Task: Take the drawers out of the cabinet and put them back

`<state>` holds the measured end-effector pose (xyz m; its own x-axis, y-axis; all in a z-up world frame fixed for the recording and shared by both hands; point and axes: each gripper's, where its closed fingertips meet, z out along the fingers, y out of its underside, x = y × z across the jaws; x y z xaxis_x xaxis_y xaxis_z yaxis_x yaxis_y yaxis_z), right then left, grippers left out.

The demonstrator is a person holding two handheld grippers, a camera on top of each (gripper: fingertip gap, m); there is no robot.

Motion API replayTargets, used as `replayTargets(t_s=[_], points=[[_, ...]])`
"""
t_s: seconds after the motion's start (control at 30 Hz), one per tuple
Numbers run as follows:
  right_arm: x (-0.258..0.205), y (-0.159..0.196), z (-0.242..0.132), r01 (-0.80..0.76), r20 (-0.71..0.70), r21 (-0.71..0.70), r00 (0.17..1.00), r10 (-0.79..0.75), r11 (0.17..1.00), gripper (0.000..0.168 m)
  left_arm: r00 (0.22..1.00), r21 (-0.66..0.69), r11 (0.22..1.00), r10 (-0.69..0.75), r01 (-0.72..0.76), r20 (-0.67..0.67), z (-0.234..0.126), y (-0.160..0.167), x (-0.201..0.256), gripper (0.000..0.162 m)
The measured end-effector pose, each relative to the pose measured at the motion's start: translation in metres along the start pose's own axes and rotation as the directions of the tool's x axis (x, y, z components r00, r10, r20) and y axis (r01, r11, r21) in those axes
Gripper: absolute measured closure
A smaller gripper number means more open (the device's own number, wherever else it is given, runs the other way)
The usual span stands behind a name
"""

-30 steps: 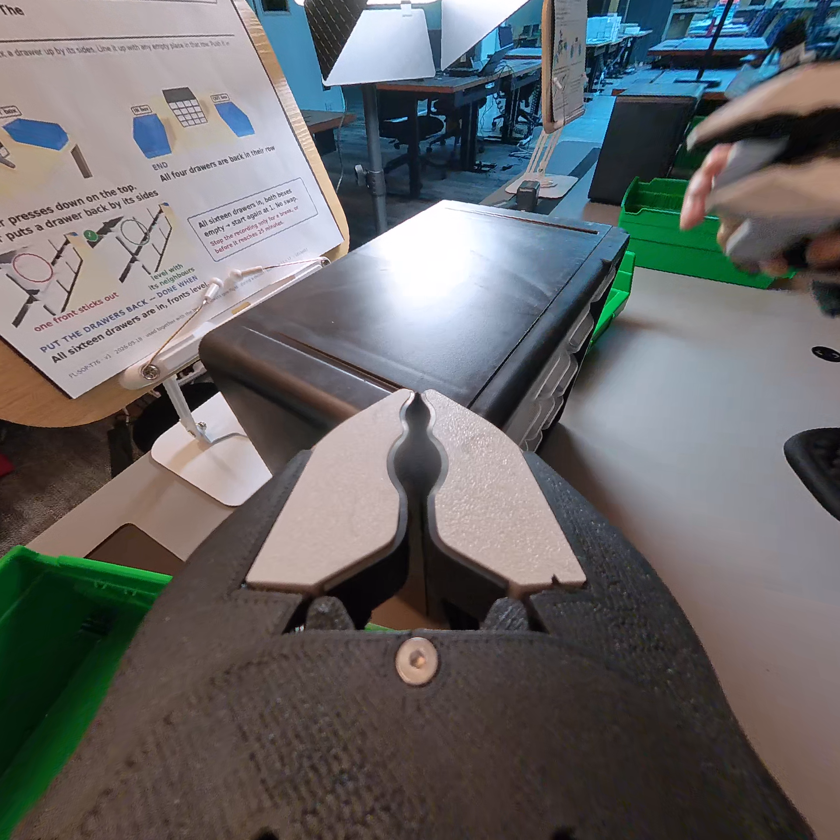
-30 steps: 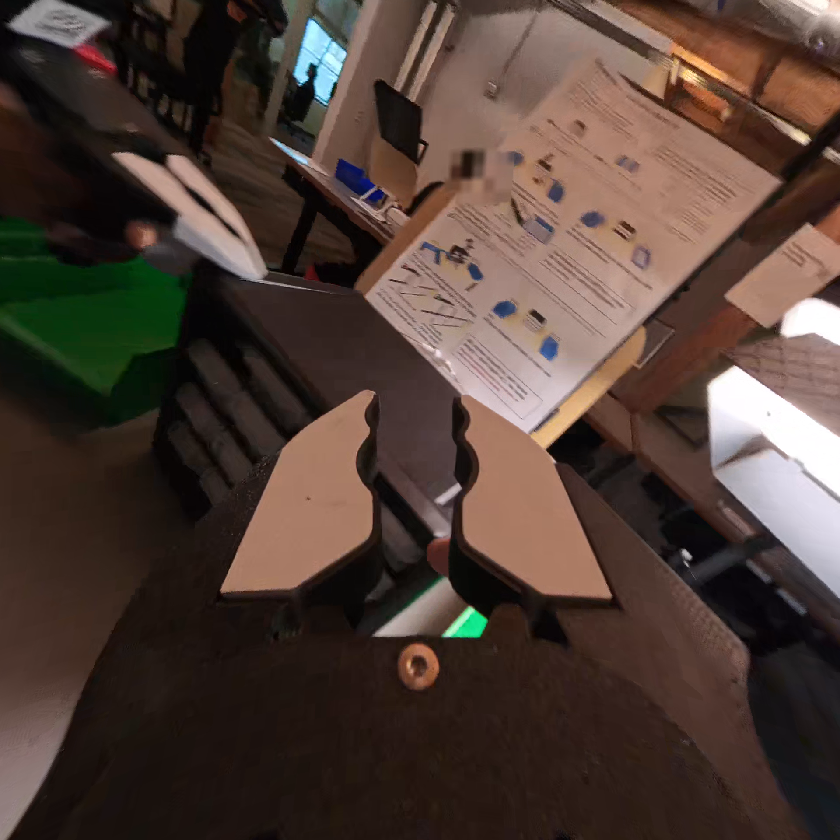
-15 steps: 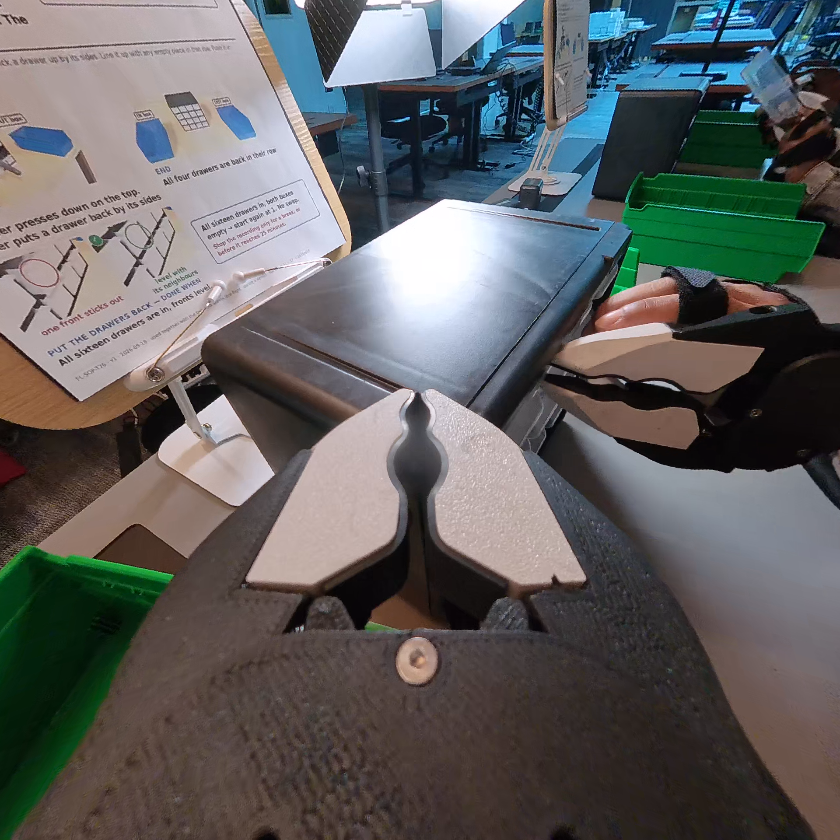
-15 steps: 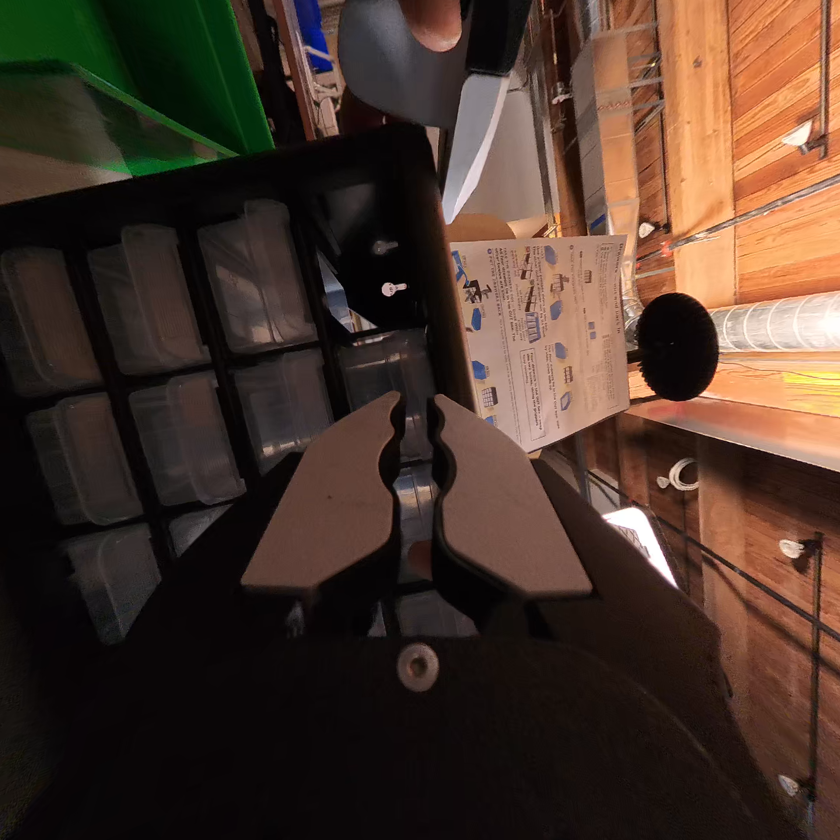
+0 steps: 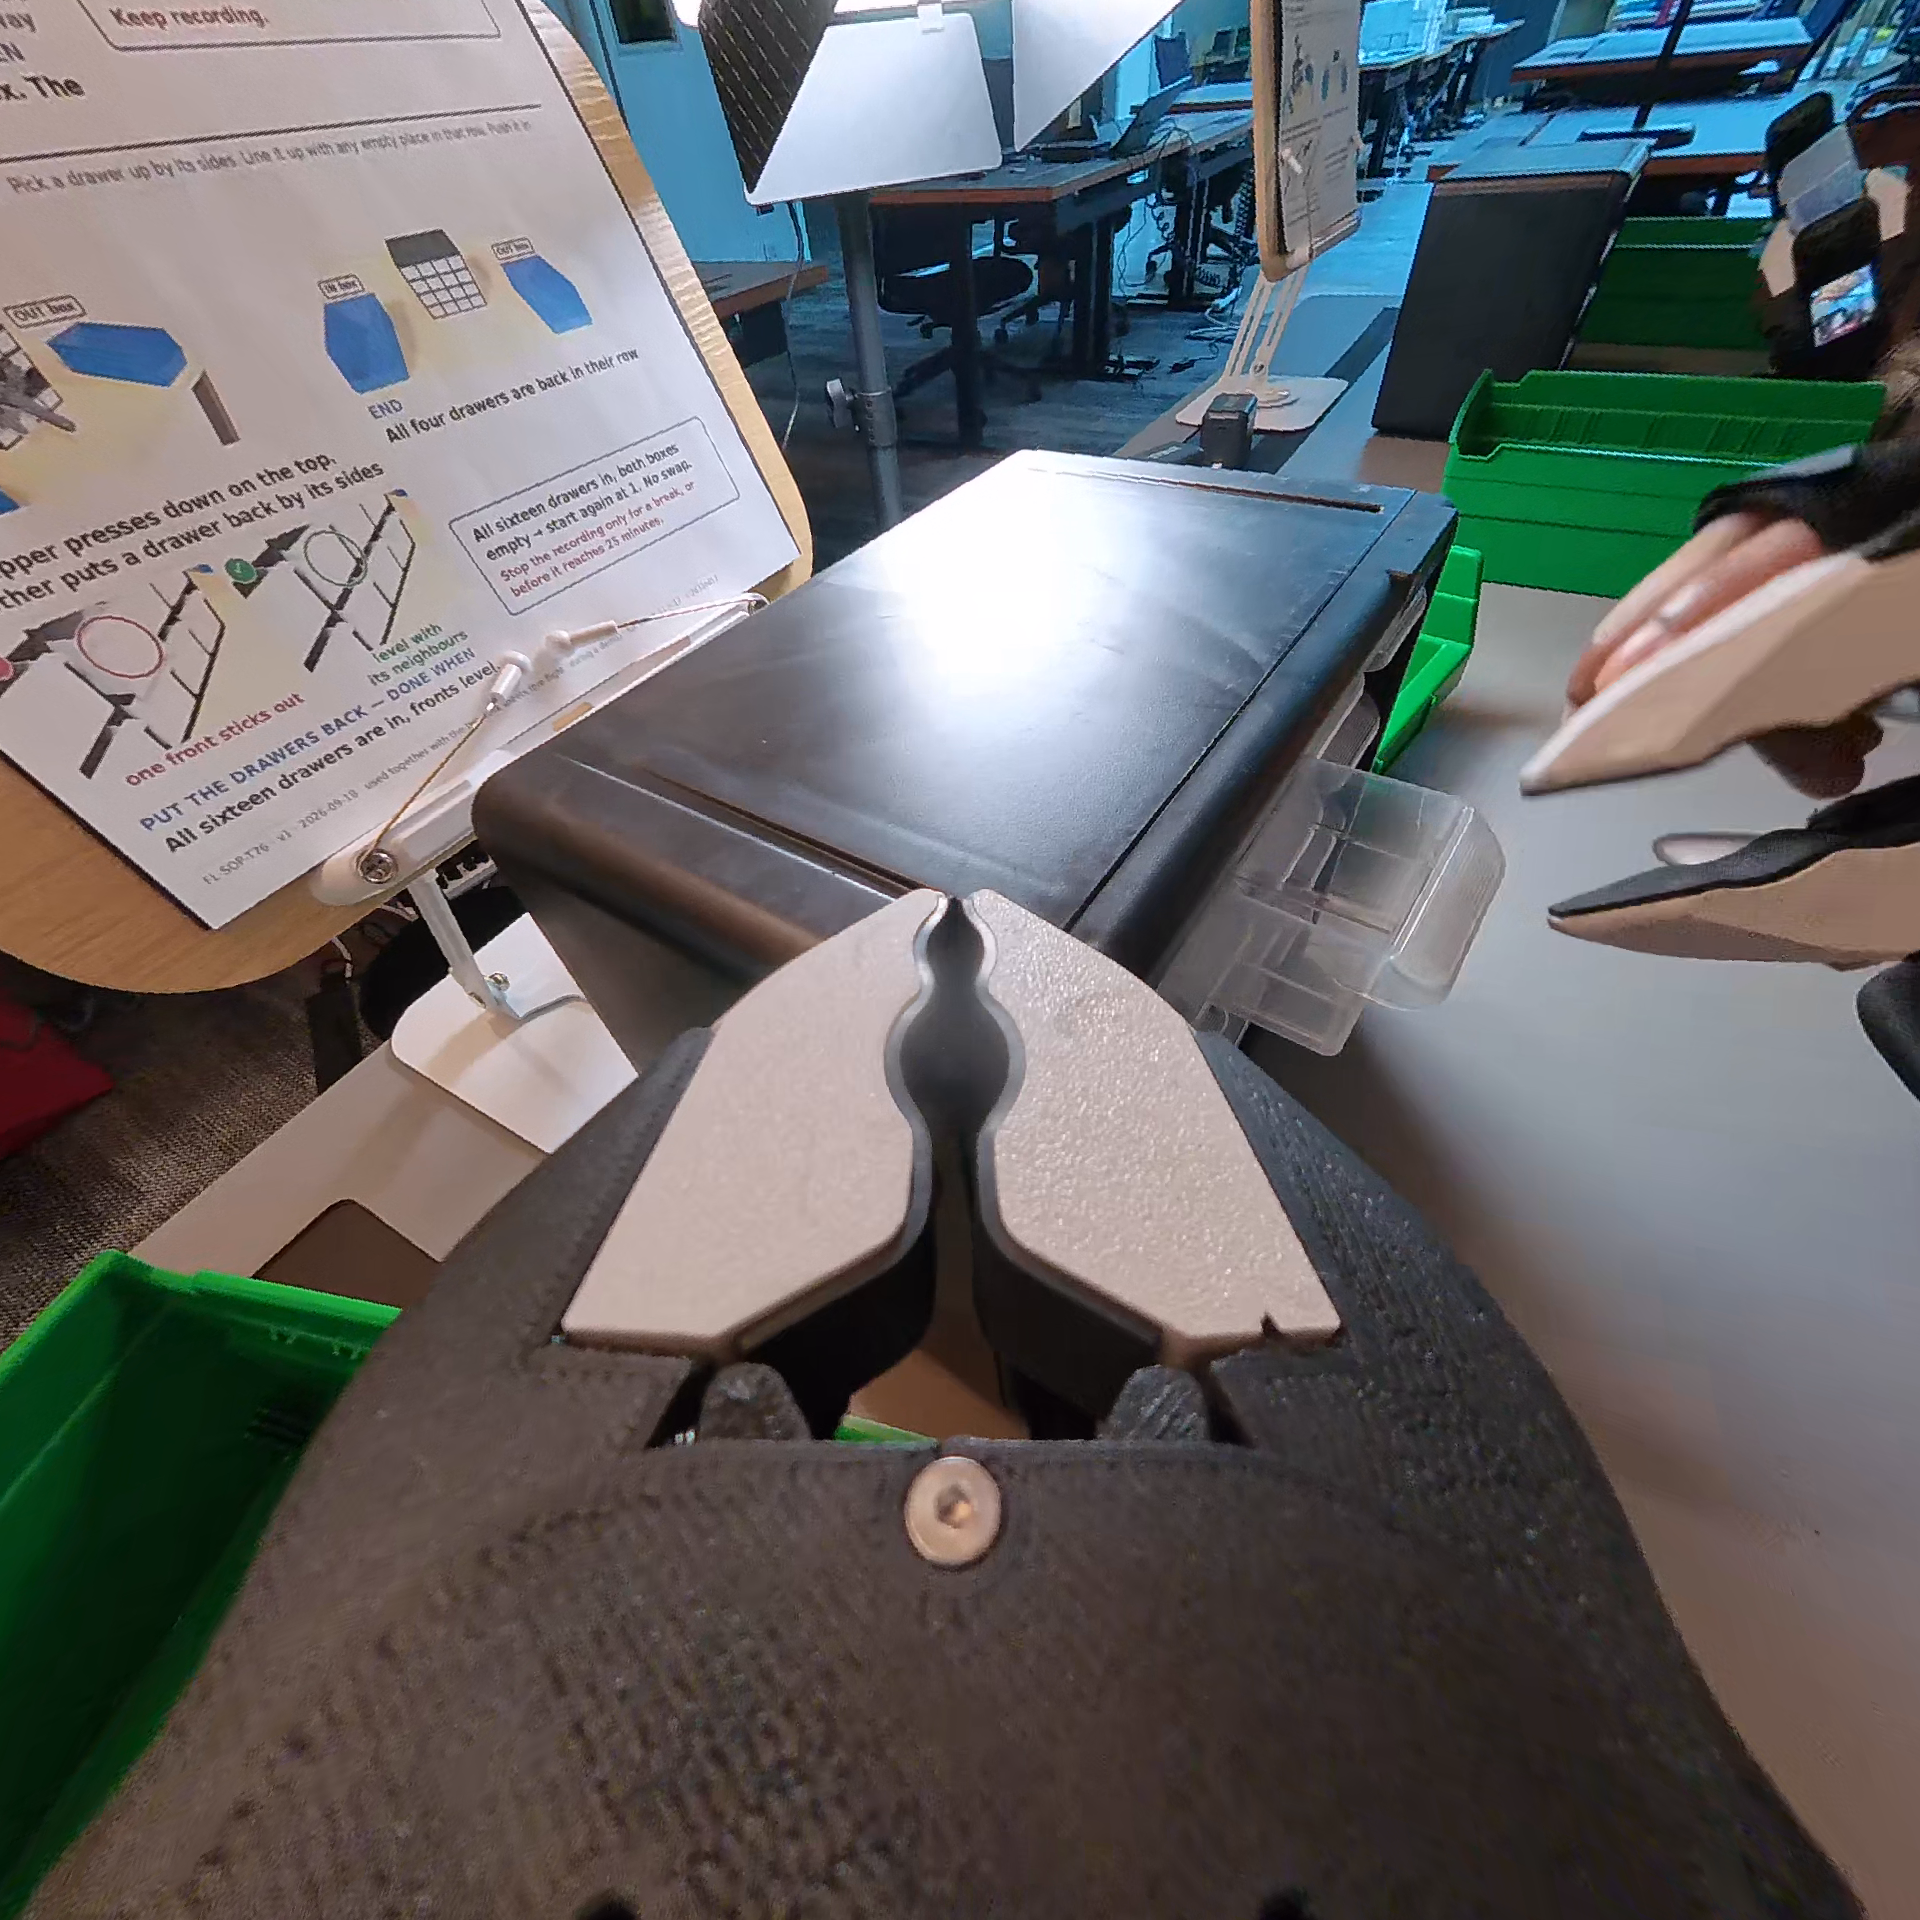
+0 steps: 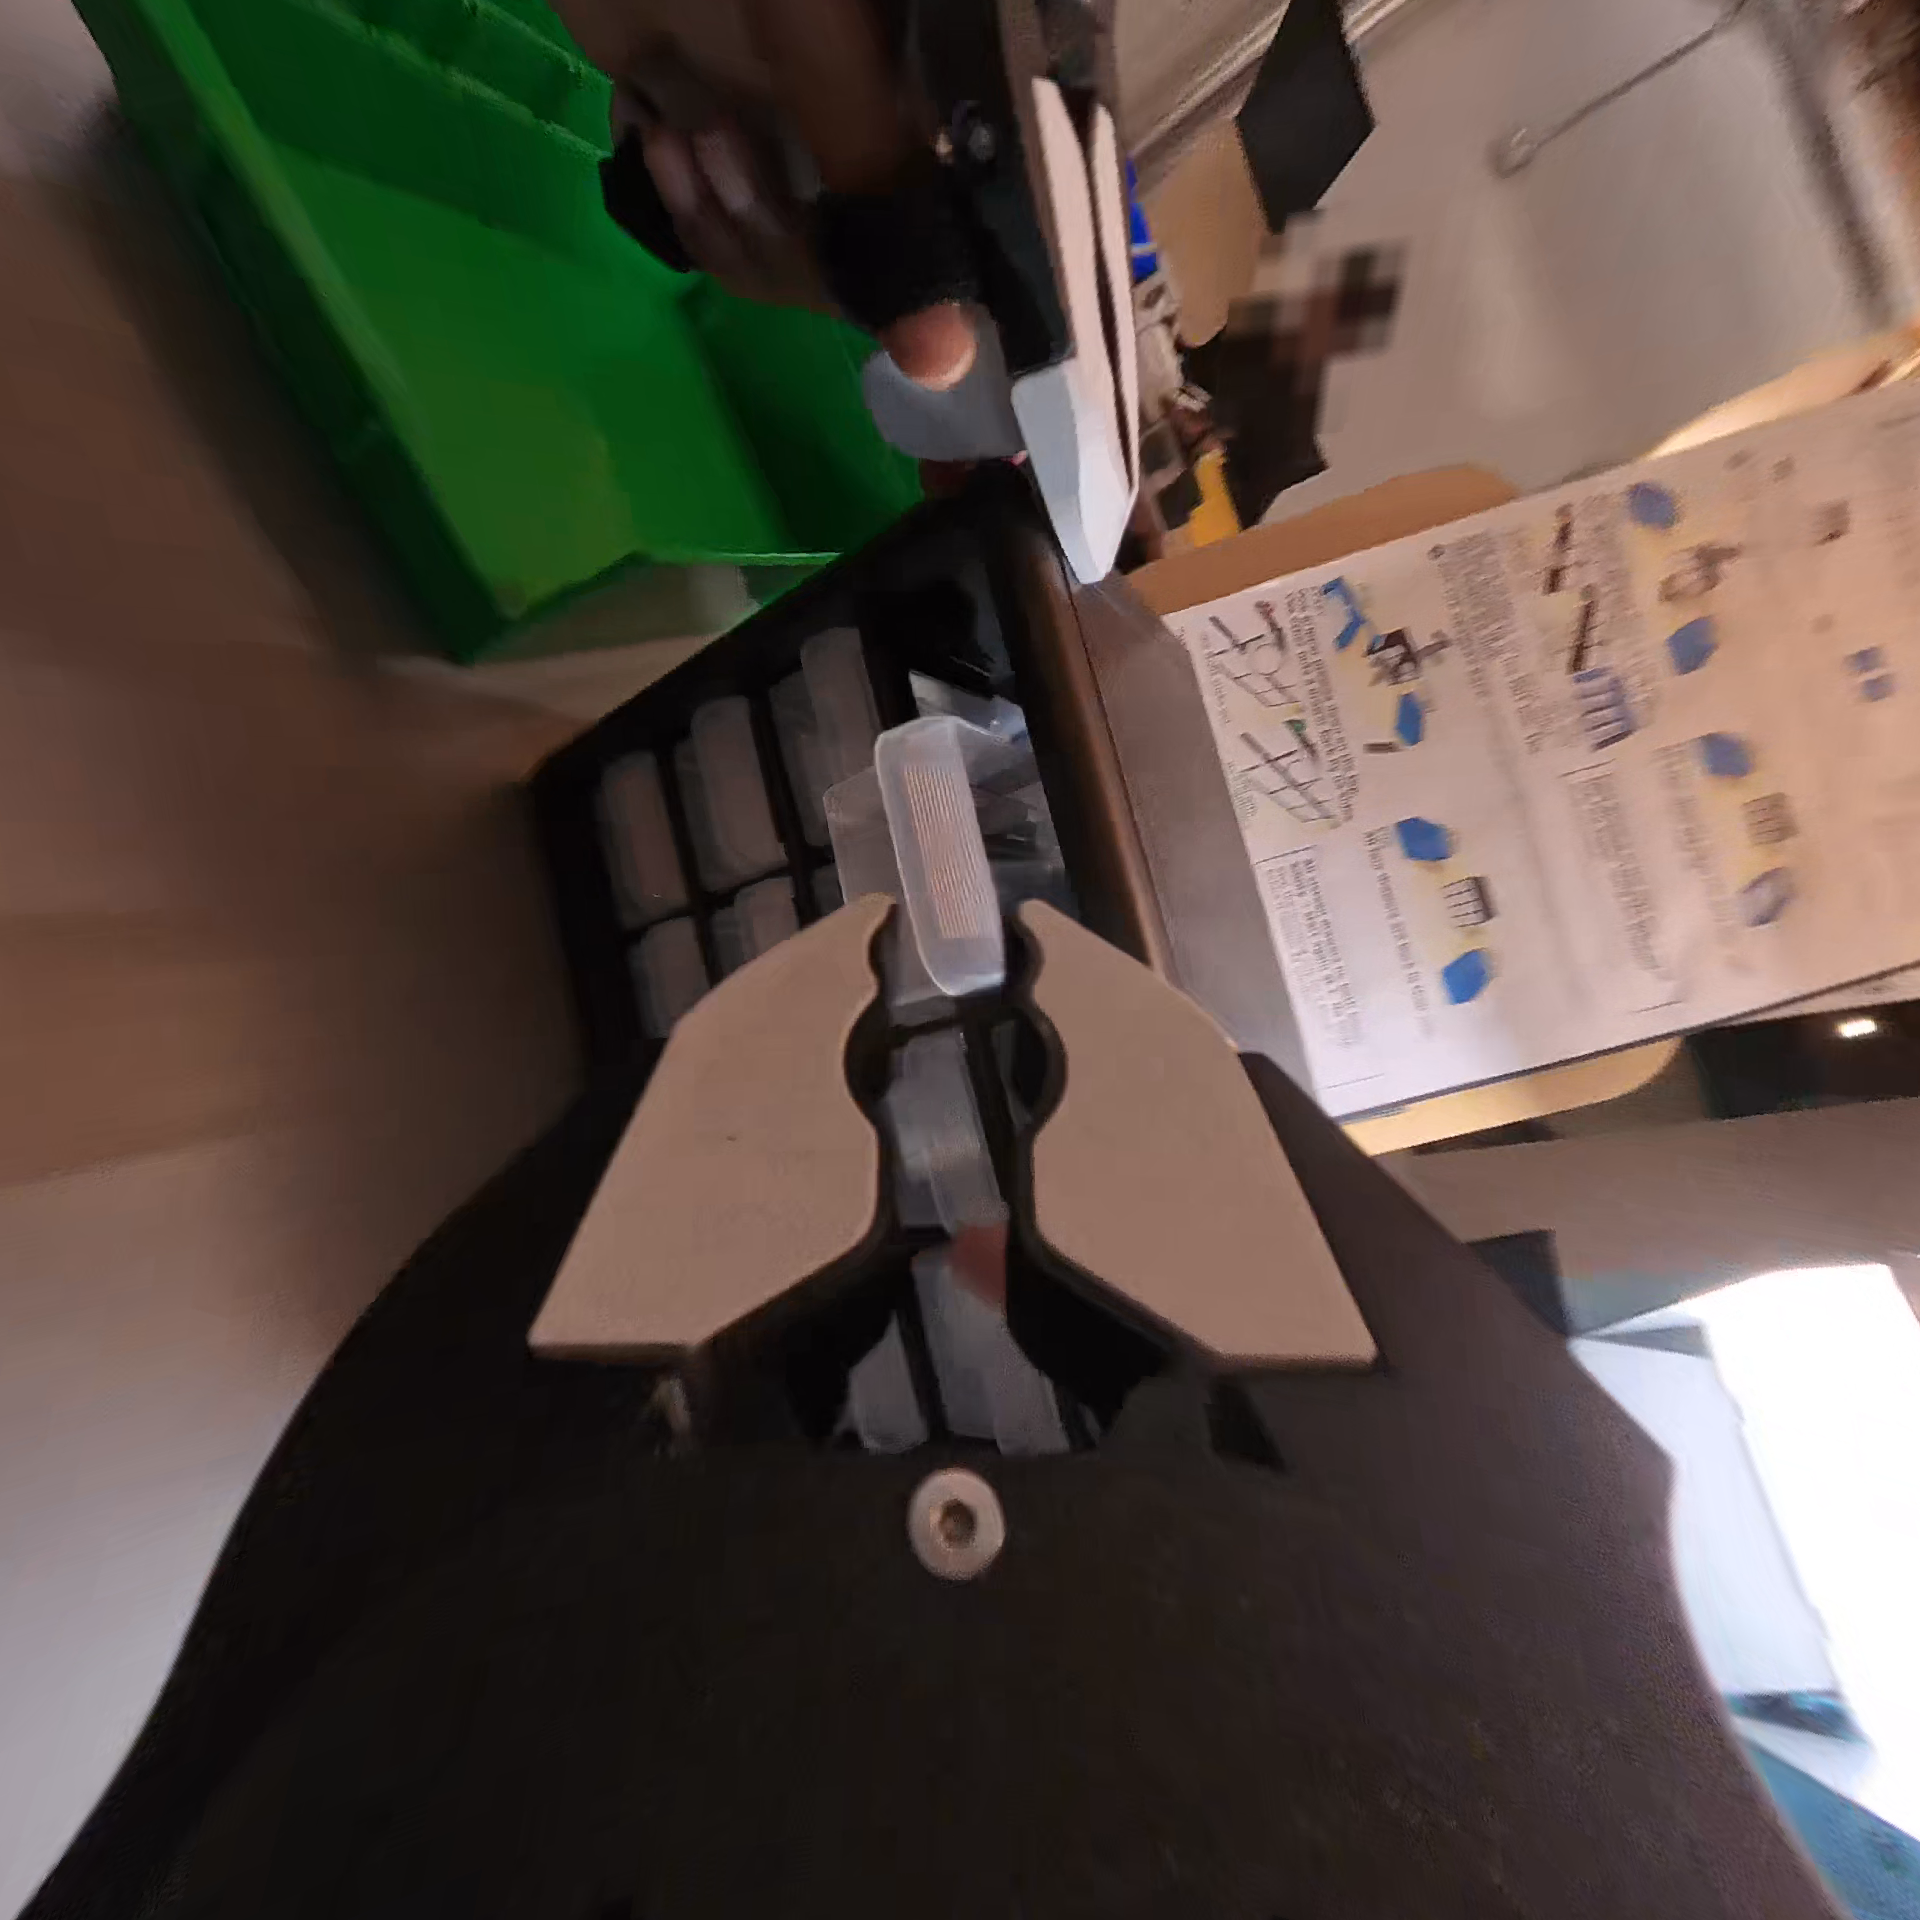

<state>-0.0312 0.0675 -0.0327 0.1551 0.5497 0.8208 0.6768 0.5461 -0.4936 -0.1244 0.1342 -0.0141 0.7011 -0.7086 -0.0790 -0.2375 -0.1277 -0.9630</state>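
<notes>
A: Where is the drawer (image 5: 1351, 914)?

B: It sticks part way out of the front of the black cabinet (image 5: 987, 675). It is in the top row, just under the lid. It is clear, like glass.

A: Is it all the way out?

B: No. Its back end is inside the cabinet. Its front hangs over the grey table (image 5: 1558, 1299).

A: What is the right gripper (image 5: 1543, 847) doing?

B: It is in front of the drawer, near it but not touching. Its two fingers are apart, with a gap between them. It holds nothing. A hand (image 5: 1704, 582) is on it.

A: And from its own camera?

B: The right gripper (image 6: 956, 914) points at the drawer's front lip (image 6: 940, 862). The lip lines up with the gap. The picture is tipped on its side and a bit blurry.

A: What about the left gripper (image 5: 951, 914)?

B: Its jaws are pressed together. Nothing is in them. It is over the near end of the cabinet top.

A: Does it touch the top?

B: From the other camera, the left gripper (image 6: 1081, 499) has its tip right at the top edge. It looks like it touches, but I cannot be sure.

A: Are there more drawers (image 6: 727, 790)?

B: Yes. They sit in their slots in the cabinet front.

A: What else is there?

B: One green bin (image 5: 125, 1507) is beside the left gripper. Another bin (image 5: 1621, 468) is behind the cabinet. A big paper sheet (image 5: 312, 416) with drawings stands beside the cabinet.
</notes>
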Motion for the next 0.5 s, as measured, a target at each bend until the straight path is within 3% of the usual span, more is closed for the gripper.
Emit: replayTargets(t_s=[0.13, 0.33, 0.5], points=[[0.002, 0.004, 0.008, -0.007, 0.102, -0.044, 0.995, 0.011, 0.999, 0.129, 1.000, -0.001, 1.000, 0.003, -0.003, 0.003, 0.000, 0.000, 0.000, 0.162], [-0.003, 0.006, 0.026, 0.081, 0.215, -0.075, 0.975, -0.063, 0.994, 0.145, 1.000, 0.001, 1.000, 0.003, -0.003, 0.003, 0.000, 0.000, 0.000, 0.162], [-0.018, -0.004, 0.006, 0.030, 0.442, -0.066, 0.897, 0.002, 0.997, 0.149, 1.000, 0.000, 1.000, 0.006, -0.006, -0.001, 0.000, 0.000, 0.000, 0.162]])
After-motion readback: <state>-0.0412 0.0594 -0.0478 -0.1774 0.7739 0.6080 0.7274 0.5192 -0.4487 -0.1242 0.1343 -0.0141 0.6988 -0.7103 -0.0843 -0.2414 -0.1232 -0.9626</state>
